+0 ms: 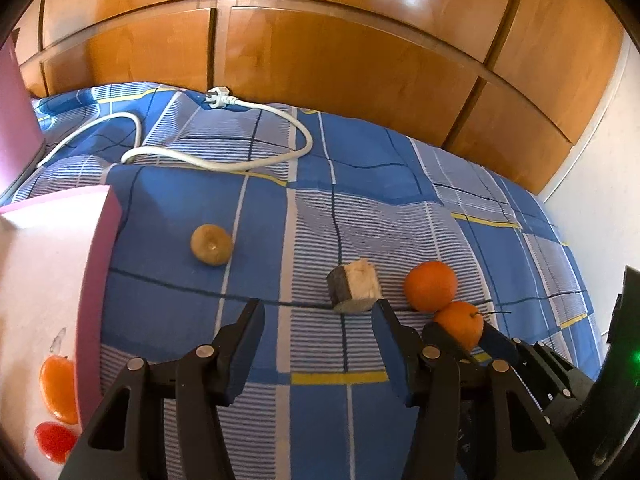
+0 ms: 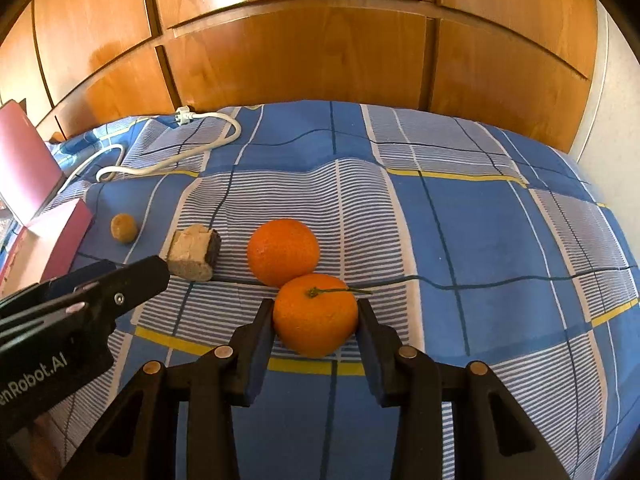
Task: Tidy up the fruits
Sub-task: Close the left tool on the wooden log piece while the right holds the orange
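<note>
A blue checked bedsheet (image 2: 460,240) spreads under me, with wooden wardrobe doors (image 2: 300,60) behind it. My right gripper (image 2: 316,312) has its two fingers pressed against either side of the near orange (image 2: 315,314), the one with a thin stem lying across its top, so I am grasping it where it sits on the sheet. The far orange (image 2: 283,251) touches it from just behind. My left gripper (image 1: 318,322) hangs released above the sheet with nothing between its spread fingers; from the left wrist view the cut chunk (image 1: 354,288), pale inside with a dark rind, lies just beyond its right fingertip. Further left on the sheet is a small brown round fruit (image 1: 211,245), apart from the others. At the far left stands a pink box (image 1: 96,280); inside it I see an orange fruit (image 1: 59,388) and a red one (image 1: 54,440). A white power cord (image 1: 224,162) loops near the wardrobe, its plug (image 1: 218,97) lying at the edge of the sheet.
</note>
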The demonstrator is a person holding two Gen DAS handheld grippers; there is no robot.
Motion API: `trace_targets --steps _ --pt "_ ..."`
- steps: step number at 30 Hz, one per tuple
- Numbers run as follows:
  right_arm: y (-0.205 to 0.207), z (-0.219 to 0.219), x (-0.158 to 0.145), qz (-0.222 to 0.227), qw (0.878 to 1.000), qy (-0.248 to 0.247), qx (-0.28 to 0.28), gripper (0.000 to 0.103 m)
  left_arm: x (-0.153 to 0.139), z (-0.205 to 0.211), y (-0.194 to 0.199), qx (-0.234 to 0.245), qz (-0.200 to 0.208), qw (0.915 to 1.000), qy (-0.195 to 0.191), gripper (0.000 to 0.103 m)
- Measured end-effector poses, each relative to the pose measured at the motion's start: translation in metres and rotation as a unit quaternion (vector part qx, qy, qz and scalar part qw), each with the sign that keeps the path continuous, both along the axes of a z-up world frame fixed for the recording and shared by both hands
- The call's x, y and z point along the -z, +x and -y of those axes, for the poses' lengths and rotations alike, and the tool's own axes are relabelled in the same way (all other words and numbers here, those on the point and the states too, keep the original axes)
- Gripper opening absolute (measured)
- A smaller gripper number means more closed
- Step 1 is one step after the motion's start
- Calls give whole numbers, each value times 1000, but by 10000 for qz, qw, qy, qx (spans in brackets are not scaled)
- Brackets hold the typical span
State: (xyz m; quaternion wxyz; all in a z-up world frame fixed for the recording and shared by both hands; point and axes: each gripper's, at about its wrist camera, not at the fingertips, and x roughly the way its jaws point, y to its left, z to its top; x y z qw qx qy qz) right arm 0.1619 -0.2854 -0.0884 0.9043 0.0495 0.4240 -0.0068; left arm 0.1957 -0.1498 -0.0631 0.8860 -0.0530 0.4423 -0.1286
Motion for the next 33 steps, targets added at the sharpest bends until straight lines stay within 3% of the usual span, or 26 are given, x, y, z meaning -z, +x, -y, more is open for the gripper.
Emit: trace_targets --steps 23,29,33 --pt "2 2 4 31 10000 28 -56 42 18 27 22 237 -134 9996 58 56" --pt "1 2 4 48 10000 39 -50 40 18 30 25 287 -56 9994 158 40" --pt "1 6 2 75 9999 129 58 39 20 31 25 302 32 9993 231 35"
